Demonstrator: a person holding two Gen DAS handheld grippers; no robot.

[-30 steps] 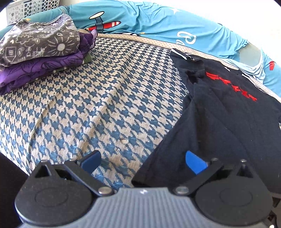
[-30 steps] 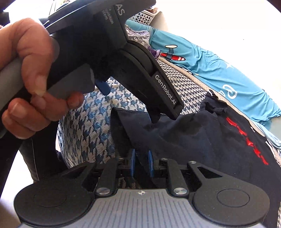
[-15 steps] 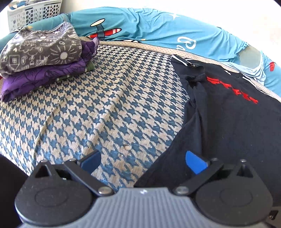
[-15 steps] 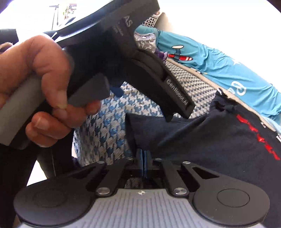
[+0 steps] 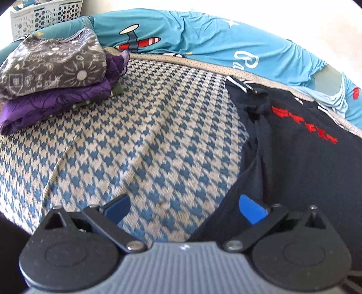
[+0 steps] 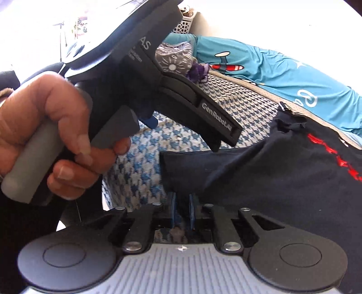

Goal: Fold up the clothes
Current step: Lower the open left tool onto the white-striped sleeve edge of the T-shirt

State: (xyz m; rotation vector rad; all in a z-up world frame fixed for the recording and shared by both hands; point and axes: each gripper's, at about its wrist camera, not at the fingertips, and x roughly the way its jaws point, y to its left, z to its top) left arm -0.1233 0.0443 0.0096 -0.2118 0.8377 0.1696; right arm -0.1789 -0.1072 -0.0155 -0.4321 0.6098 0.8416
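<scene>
A black shirt (image 5: 305,169) with red print (image 5: 303,124) lies spread on the right of the houndstooth bed cover (image 5: 135,135). My left gripper (image 5: 184,201) hangs open just above the bed. Its left finger is over the cover and its right finger over the shirt's left edge. In the right wrist view, my right gripper (image 6: 182,199) pinches the near corner of the black shirt (image 6: 282,181). The pads stand a narrow gap apart with the hem covering their tips, and the corner is lifted off the bed. A hand (image 6: 56,126) holds the left gripper's handle.
A stack of folded clothes (image 5: 52,74), grey on purple, sits at the far left of the bed. A blue sheet with an airplane print (image 5: 203,38) runs along the back. A white laundry basket (image 5: 45,15) stands behind the stack.
My right gripper's pads closed on the shirt corner, then parted slightly. The corner has risen. My left gripper stayed open and drew back a little.
</scene>
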